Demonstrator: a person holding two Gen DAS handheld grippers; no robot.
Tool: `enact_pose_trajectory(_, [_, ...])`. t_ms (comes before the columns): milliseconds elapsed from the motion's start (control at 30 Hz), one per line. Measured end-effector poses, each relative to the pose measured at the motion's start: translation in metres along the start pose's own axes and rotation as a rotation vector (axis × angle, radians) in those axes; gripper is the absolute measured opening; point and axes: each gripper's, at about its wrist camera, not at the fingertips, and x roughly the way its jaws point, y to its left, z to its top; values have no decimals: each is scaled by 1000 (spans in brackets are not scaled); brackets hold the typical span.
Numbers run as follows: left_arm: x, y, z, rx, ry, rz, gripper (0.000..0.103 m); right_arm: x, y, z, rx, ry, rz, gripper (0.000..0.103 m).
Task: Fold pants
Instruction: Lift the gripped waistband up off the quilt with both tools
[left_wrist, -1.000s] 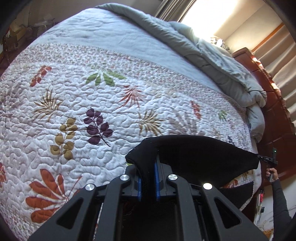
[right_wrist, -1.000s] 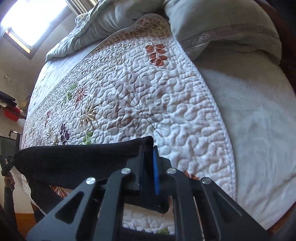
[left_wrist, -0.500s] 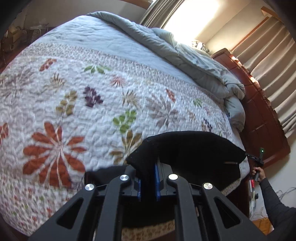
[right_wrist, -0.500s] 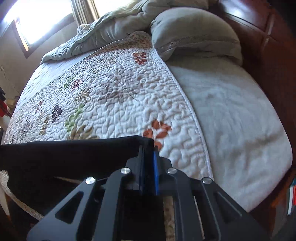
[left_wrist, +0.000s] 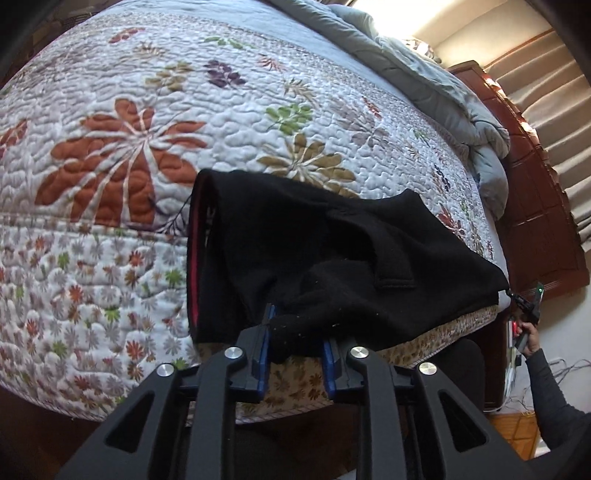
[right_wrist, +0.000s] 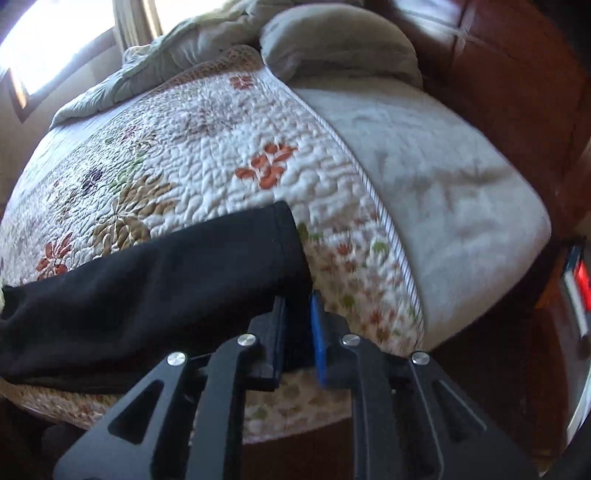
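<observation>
change: left gripper has parted wide, cloth loose between its pads; right gripper has slackened to a narrow gap | pants now lie on quilt, just ahead of both tools | meaning: laid down, ready to fold

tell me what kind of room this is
Almost certainly a bedroom in a home. A bed with a floral quilt fills both views, a pillow lies at its head against a dark wooden headboard, and a rumpled grey duvet is piled near a curtained window.
</observation>
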Motion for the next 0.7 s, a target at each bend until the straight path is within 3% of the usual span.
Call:
enact_pose_trajectory(67, [-3,4,-4,-8,3,46,55,0,-7,-9,78,35,50,29])
enact_pose_trajectory(100, [-5,6,-7,-7,9,72,59,0,-10,-12,113,49,78,34])
enact_pose_trajectory(233, [-11,21,-28,-37,56,149,71,-3,-22,-28,304,99,227,42])
enact_pose_trajectory(333, [-25,35,-44,-118,31,146,72,-8,-18,-40,430,103,397,57])
enact_pose_trajectory(367, [-34,39,-51,-161,4,136,73,-9,-12,-47,483,104,458,66])
enact_pose_trajectory(467, [-57,37,-66,-247,-107,91,83,-9,10,-59,539,119,552,68])
enact_pose_trajectory(500, [-64,31,-72,-267,-160,37,88,-9,26,-63,530,133,582,68])
enact_pose_trajectory(600, [-64,17,-80,-316,-244,-73,91,-13,86,-71,455,174,686,70])
enact_pose_trajectory(667, [-51,18,-79,-375,-251,-129,93,-16,135,-79,405,213,767,72])
enact_pose_trajectory(700, [-38,21,-77,-414,-218,-139,93,-16,154,-81,388,233,795,72])
